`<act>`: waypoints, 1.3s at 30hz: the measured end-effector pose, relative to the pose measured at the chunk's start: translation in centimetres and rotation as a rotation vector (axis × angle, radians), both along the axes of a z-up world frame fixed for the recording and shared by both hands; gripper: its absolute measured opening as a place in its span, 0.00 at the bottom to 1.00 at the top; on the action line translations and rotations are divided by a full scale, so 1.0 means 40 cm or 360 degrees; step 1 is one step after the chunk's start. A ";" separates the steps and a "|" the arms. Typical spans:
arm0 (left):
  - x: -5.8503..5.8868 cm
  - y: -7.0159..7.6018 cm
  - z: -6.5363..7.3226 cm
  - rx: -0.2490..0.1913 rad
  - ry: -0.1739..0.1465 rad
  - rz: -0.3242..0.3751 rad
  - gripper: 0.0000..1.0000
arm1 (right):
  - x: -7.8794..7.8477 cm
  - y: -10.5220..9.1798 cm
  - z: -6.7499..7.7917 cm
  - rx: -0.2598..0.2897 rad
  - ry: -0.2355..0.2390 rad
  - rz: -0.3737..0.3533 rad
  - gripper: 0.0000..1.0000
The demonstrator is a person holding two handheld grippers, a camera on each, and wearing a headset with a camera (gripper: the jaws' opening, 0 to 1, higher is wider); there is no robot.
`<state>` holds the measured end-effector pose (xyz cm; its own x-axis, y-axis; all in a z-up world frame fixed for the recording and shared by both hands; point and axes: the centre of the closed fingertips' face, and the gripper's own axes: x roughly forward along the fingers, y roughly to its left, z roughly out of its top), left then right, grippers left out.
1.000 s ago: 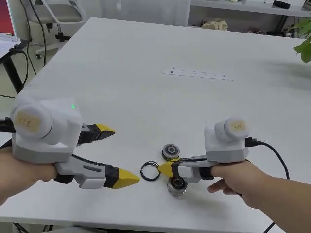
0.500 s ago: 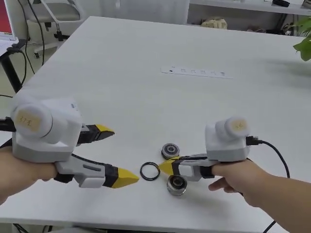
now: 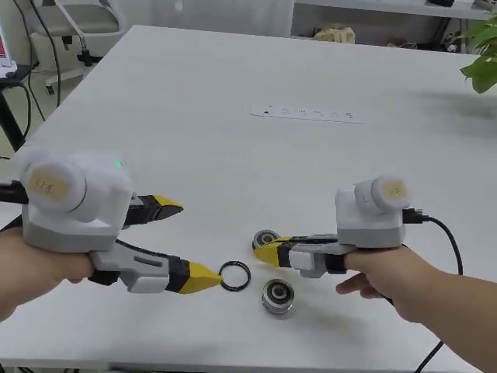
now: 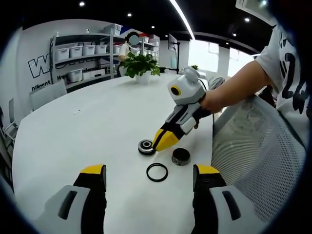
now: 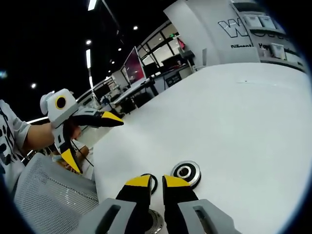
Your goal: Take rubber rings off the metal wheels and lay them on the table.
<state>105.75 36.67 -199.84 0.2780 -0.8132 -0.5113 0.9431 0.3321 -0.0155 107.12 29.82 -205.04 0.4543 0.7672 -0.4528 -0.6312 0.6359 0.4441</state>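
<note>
**Rubber ring (image 3: 234, 275) lies flat on the table (image 3: 233, 155), between two grippers**

Left gripper (image 3: 185, 241): jaws spread wide with nothing in them. Its lower yellow tip ends just beside the ring's 9 o'clock edge (touching or not, I cannot tell). Right gripper (image 3: 265, 250): tips drawn almost together, gripping nothing. They point toward 9 o'clock and sit at the far wheel (image 3: 266, 235), covering its near edge in the head view. The ring is round, so it has no long axis; its opening faces straight up. The far wheel sits at the ring's 1 o'clock and the near wheel (image 3: 278, 296) at its 4 o'clock. Both wheels lie flat, hubs upward, apart from the ring. A power strip (image 3: 306, 114) lies well off at 12 o'clock, and a plant (image 3: 483, 66) at 2 o'clock.
</note>
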 end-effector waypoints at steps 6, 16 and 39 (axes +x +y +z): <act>0.016 -0.019 0.000 0.0001 0.0005 -0.0015 0.69 | 0.011 -0.024 0.009 -0.0007 -0.0029 -0.0020 0.07; 0.048 -0.048 -0.014 0.0002 0.0036 -0.0023 0.66 | 0.025 -0.071 0.001 -0.0090 -0.0104 -0.0023 0.13; 0.068 -0.129 -0.062 0.0028 0.0129 -0.0104 0.52 | 0.029 -0.090 -0.049 -0.0293 -0.0208 0.0103 0.19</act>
